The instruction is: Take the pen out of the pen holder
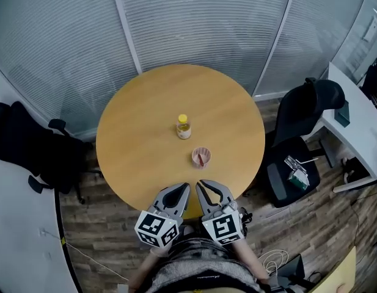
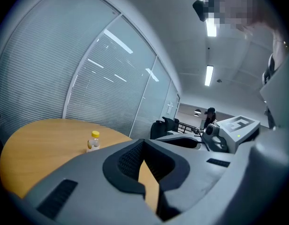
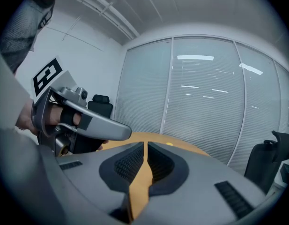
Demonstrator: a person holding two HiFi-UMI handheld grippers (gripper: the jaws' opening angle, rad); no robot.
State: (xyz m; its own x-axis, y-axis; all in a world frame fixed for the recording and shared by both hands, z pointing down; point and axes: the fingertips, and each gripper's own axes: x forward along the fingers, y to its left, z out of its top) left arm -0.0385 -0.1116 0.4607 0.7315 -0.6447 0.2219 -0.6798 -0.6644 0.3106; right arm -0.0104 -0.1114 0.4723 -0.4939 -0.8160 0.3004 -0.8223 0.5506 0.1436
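A small pinkish pen holder (image 1: 201, 157) stands on the round wooden table (image 1: 139, 139), right of centre toward the near edge, with a red pen (image 1: 202, 159) inside it. My left gripper (image 1: 183, 189) and right gripper (image 1: 201, 187) sit side by side over the table's near edge, just short of the holder. Both are shut with nothing between their jaws. The left gripper (image 2: 144, 143) and the right gripper (image 3: 145, 147) each look along closed jaws across the tabletop. Neither gripper view shows the holder.
A clear bottle (image 1: 184, 127) with a yellow cap stands near the table's centre; it is the bottle (image 2: 93, 142) in the left gripper view. Black office chairs stand left (image 1: 29, 145) and right (image 1: 301, 133). A white desk (image 1: 359, 121) is at far right. Blinds cover the glass walls behind.
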